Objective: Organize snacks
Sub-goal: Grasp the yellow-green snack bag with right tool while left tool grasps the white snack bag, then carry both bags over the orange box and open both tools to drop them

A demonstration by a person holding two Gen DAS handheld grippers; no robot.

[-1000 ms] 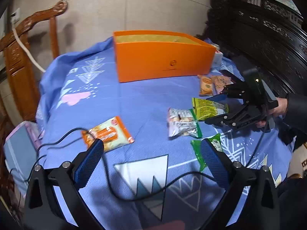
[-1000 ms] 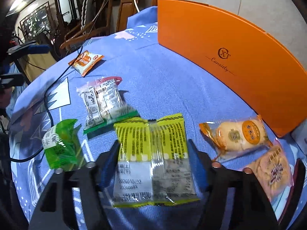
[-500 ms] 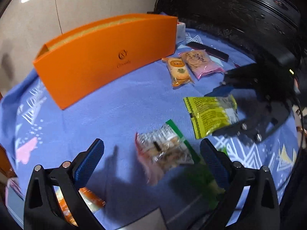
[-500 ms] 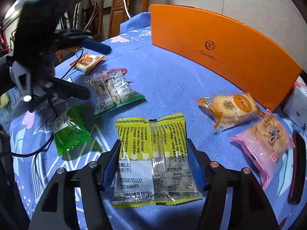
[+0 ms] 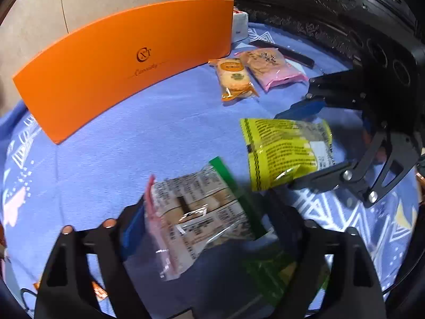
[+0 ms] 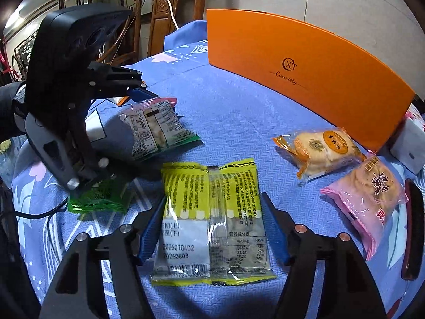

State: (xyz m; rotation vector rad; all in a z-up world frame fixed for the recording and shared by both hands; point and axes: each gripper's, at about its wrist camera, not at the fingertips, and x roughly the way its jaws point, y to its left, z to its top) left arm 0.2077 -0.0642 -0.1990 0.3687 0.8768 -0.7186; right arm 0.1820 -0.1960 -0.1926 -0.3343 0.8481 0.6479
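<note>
Your left tool [image 5: 202, 228] has just been closing around the clear-wrapped snack [image 5: 196, 212] — contact unclear. Your right tool [image 6: 212, 228], jaws just widening, straddles the yellow packet [image 6: 212, 223] on the desk [image 6: 239, 122] — not gripping.

I'm looking into a home. Carved wooden chairs [image 6: 159, 13] stand behind a table under a patterned blue cloth [image 6: 239, 117].

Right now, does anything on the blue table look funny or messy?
Nothing is spilled or torn. The snacks just lie scattered on the blue cloth outside the orange box. One oddity: a lower finger of the left hand-held gripper sits on top of the green packet.
</note>
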